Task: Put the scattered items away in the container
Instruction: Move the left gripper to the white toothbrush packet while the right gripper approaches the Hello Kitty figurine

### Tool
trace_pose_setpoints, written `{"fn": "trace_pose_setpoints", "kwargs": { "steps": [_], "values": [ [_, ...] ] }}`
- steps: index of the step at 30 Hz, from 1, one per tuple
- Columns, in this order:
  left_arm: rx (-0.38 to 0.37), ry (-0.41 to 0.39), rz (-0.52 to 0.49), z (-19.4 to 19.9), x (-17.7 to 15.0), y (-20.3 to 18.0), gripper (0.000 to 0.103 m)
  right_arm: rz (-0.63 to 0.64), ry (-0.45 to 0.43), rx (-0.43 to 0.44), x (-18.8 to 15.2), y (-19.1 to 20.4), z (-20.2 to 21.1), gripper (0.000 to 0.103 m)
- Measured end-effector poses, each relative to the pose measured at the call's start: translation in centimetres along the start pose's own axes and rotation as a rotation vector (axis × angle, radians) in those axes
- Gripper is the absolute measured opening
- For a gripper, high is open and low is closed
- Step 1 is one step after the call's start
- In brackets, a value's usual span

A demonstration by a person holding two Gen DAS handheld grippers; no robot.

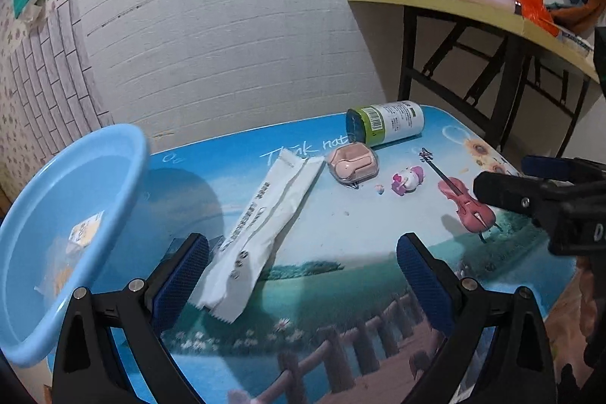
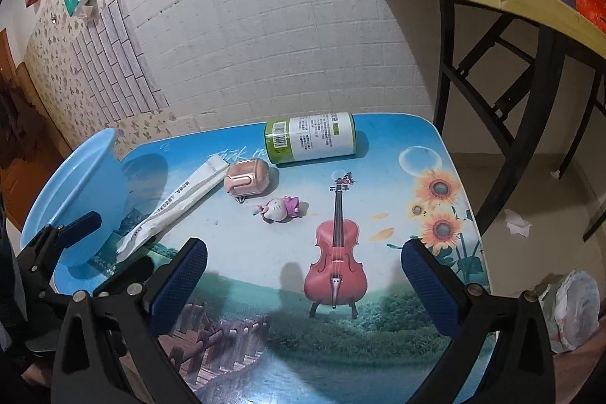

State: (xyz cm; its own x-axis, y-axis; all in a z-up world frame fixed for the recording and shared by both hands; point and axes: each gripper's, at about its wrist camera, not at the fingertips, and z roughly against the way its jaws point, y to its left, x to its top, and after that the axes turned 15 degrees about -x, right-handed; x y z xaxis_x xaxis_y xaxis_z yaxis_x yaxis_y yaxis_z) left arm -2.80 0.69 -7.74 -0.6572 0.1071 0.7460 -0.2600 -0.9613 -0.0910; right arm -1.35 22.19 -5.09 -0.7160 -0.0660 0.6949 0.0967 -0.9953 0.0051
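White sachet (image 1: pixel 265 233) lies flat on printed table (image 1: pixel 341 290), long axis running 7-to-1 o'clock in left wrist view, near end just beside left gripper (image 1: pixel 303 271), jaws apart. Blue basin (image 1: pixel 125 177) at 9 o'clock holds small yellow packet (image 1: pixel 85 233). Right gripper (image 2: pixel 303 275) also apart, holding nothing.

Blue basin (image 1: pixel 57 214) at the left edge; beside it lie a white packet (image 1: pixel 265 226), pink earbud case (image 1: pixel 352 166), toy figure (image 1: pixel 407 180) — and a green-labelled can (image 1: pixel 386 124) on its side.
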Motion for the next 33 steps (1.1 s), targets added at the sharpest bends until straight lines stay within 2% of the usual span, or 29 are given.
{"fn": "trace_pose_setpoints", "kwargs": {
  "steps": [5, 12, 19, 24, 28, 33],
  "values": [
    [0.019, 0.028, -0.041, -1.8, 0.9, -0.6, 0.101, 0.003, 0.010, -0.006, -0.2, -0.2, -0.7, 0.103],
    [0.076, 0.083, -0.024, -4.2, 1.9, 0.0, 0.100, -0.003, 0.023, -0.016, -0.1, -0.5, -1.7, 0.103],
    [0.131, 0.107, -0.012, -5.5, 2.4, 0.6, 0.100, 0.001, 0.029, -0.016, 0.3, -0.3, -2.7, 0.103],
    [0.144, 0.124, -0.012, -6.4, 2.4, 1.0, 0.100, -0.006, 0.031, -0.016, 1.0, 0.0, -3.4, 0.101],
    [0.140, 0.153, 0.042, -7.0, 2.2, 2.0, 0.100, -0.007, 0.037, -0.018, 1.5, 0.3, -4.1, 0.095],
    [0.113, 0.180, 0.119, -7.4, 2.1, 3.5, 0.099, 0.012, 0.052, -0.028, 1.8, 1.3, -5.1, 0.095]
  ]
}}
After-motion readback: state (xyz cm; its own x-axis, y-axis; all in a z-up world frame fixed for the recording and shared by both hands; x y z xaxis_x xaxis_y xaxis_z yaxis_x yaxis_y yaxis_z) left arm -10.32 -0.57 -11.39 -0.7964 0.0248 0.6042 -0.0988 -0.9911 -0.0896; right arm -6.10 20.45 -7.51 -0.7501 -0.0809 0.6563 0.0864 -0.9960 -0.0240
